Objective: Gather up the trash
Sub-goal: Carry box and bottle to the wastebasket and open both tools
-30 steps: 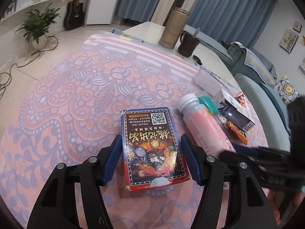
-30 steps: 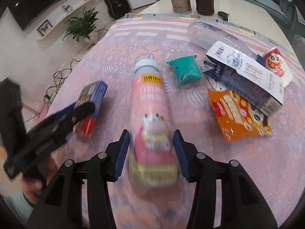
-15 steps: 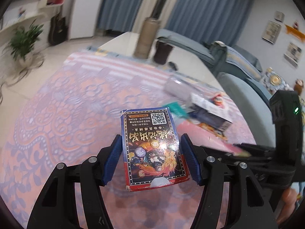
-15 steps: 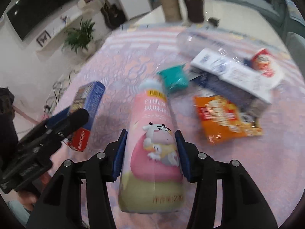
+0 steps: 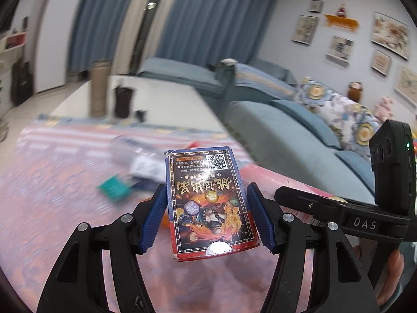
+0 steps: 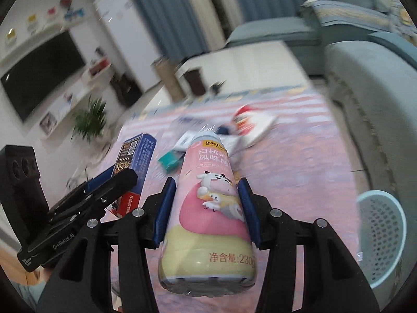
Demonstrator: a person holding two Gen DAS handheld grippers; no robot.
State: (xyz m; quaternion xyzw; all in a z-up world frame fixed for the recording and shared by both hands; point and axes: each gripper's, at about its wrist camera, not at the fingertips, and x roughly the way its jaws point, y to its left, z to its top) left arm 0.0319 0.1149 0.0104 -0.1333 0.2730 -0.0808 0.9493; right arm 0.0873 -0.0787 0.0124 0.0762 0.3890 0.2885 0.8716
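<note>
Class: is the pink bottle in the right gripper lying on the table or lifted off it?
Lifted: the pink bottle sits clamped in the right gripper, with the tablecloth well below it.

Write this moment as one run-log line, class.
left gripper: shut on card box | right gripper: shut on pink drink bottle | both lifted | light blue basket: lower right

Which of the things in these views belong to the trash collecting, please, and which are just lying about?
Job in hand:
- card box, clamped in the left hand-held gripper
- pink bottle, clamped in the right hand-held gripper
- light blue basket, beside the rug
- teal packet and red-and-white wrapper, on the rug

Lying about:
- sofa
- tall tan cylinder
- potted plant
</note>
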